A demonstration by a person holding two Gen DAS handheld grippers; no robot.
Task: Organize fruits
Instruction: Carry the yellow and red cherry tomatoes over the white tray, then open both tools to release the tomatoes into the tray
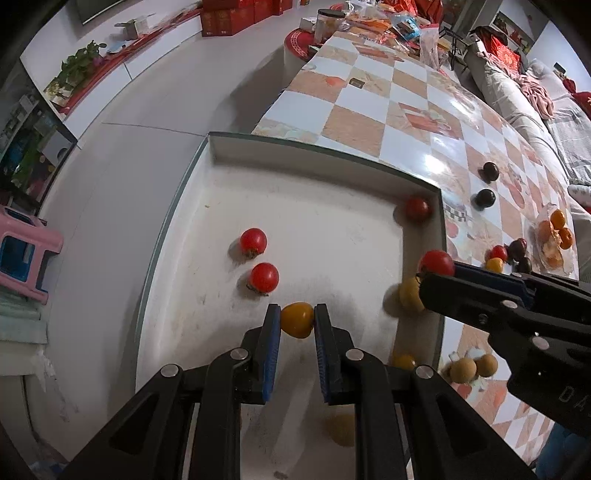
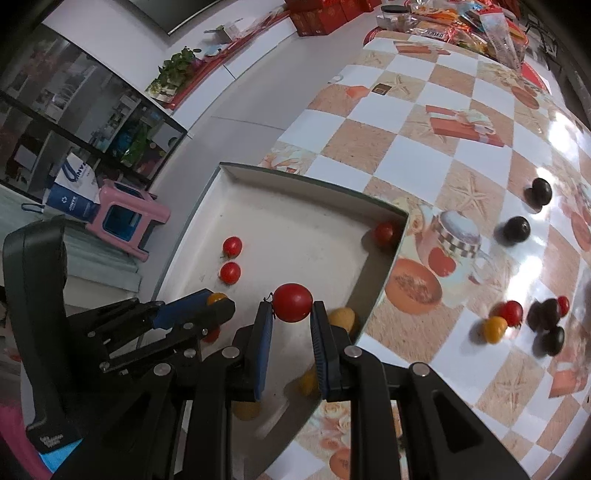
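Note:
A white tray (image 1: 314,155) lies at the table's left edge and holds three red tomatoes (image 1: 253,240) and several yellow fruits (image 1: 410,295). My left gripper (image 1: 296,319) is shut on a yellow tomato (image 1: 296,319) above the tray floor. My right gripper (image 2: 291,314) is shut on a red tomato (image 2: 292,302) and holds it over the tray's right part; it also shows in the left wrist view (image 1: 437,263). The tray also shows in the right wrist view (image 2: 314,182). Loose fruits lie on the table: dark plums (image 2: 517,229), a red tomato (image 2: 511,313) and a yellow tomato (image 2: 495,328).
The checkered tablecloth (image 2: 424,166) stretches to the right and back. Orange fruits on a plastic bag (image 1: 554,236) and two tan round fruits (image 1: 472,367) lie on it. Snack packets and a jar (image 1: 328,22) crowd the far end. A pink stool (image 2: 125,218) stands on the floor, left.

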